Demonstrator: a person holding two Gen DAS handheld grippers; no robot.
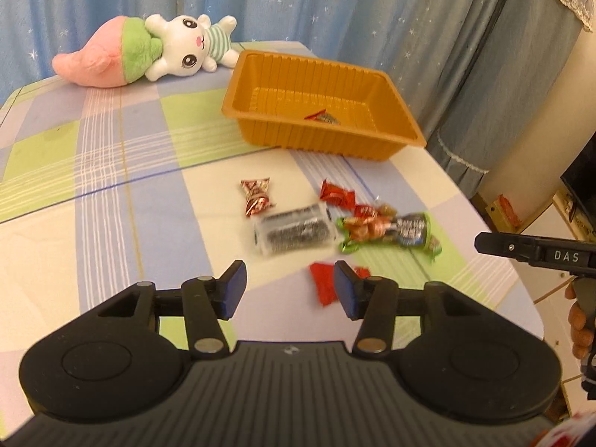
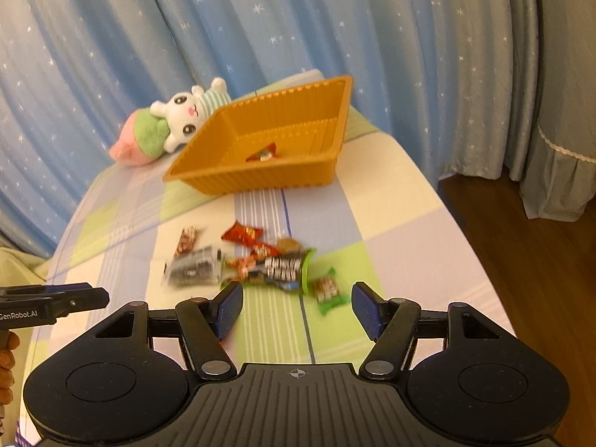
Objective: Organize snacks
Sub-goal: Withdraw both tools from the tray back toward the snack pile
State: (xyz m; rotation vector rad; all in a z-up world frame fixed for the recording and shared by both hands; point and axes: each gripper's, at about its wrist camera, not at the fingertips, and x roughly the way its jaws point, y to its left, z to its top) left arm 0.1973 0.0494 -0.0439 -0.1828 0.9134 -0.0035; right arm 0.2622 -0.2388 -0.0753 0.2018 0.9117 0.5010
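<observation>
both jaws stood parted and held nothing: our left gripper point(image 1: 289, 287) hung over a red wrapper point(image 1: 323, 286), our right gripper point(image 2: 297, 307) near a green packet point(image 2: 327, 289). loose snacks point(image 1: 335, 223) lay clustered on the checked cloth point(image 1: 111, 149), short of the orange tray point(image 1: 260, 74), which held one piece point(image 1: 322, 117). we judged them light, crinkly and slippery, best pinched across the middle.

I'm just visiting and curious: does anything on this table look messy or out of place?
Yes. Most snack packets lie scattered in a loose pile on the checked tablecloth, while the orange tray behind them holds only one wrapper. A plush bunny lies on its side at the far edge, odd among snacks.
</observation>
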